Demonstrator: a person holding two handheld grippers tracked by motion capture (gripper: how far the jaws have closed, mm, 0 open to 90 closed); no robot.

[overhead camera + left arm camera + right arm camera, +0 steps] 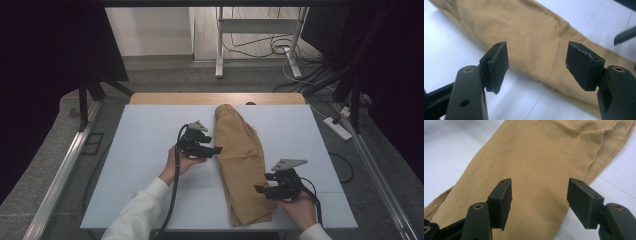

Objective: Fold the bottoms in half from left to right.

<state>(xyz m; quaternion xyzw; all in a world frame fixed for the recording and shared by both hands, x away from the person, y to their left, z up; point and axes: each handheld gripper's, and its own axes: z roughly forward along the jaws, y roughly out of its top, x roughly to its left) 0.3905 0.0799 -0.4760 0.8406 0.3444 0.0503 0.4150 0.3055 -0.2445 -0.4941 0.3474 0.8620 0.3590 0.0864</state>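
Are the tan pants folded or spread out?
Folded: the tan cloth pants lie as one narrow strip on the white table.

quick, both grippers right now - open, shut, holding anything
left gripper: open, holding nothing, at the left edge of the tan cloth
right gripper: open, holding nothing, over the cloth's near end

My left gripper point(218, 149) is black, with a grey three-cornered plate on top and a thick black cable trailing from its body along my forearm. My right gripper point(257, 189) matches it: black body, grey plate, thinner black cable looping behind. Each jaw ends in a flat rectangular black pad point(584, 63) with small screw holes near the top; the pad edges look chipped. Brass-coloured rivets point(478, 206) mark the jaw arms. I wear white long sleeves point(142, 207).
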